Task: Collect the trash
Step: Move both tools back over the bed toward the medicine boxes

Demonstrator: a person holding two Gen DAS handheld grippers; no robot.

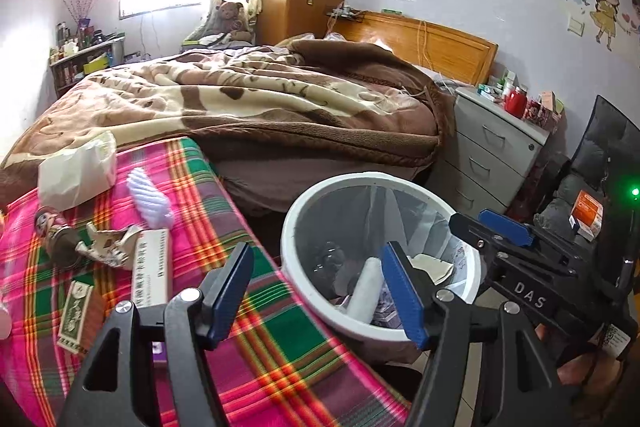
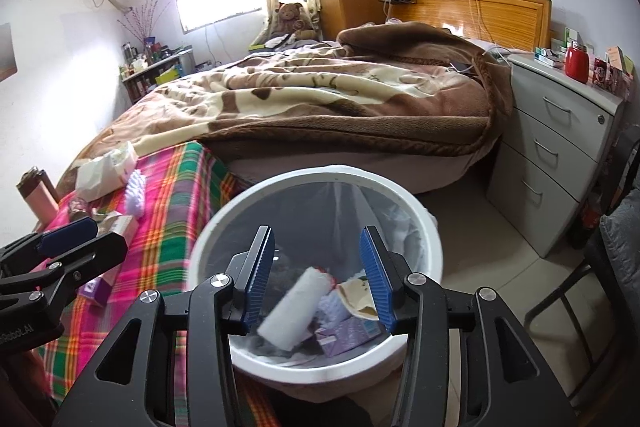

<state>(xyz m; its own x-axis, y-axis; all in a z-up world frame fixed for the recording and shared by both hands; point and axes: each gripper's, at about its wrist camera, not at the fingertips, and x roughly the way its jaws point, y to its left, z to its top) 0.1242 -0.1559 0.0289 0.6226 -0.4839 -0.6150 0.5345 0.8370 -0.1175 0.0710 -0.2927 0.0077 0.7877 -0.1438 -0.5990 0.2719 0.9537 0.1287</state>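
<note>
A white round trash bin (image 1: 294, 227) (image 2: 430, 247) with a clear liner stands on the floor beside the plaid-covered table (image 1: 280, 339) (image 2: 168, 195). Inside lie a white roll (image 2: 294, 307) (image 1: 366, 285), a purple box (image 2: 346, 337) and torn paper (image 2: 356, 297). My right gripper (image 2: 318, 277) is open and empty above the bin. My left gripper (image 1: 320, 291) is open and empty over the table's edge, next to the bin. On the table lie a white paper bag (image 1: 76, 171), a white ridged piece (image 1: 150, 197), crumpled paper (image 1: 108, 243), a long white box (image 1: 152, 273) and a green-labelled packet (image 1: 76, 315).
A bed with a brown blanket (image 1: 260, 95) lies behind the table. A grey drawer unit (image 2: 560, 155) stands right of the bin, a dark chair (image 2: 612, 267) at the far right. A pink bottle (image 2: 36, 195) stands at the table's left.
</note>
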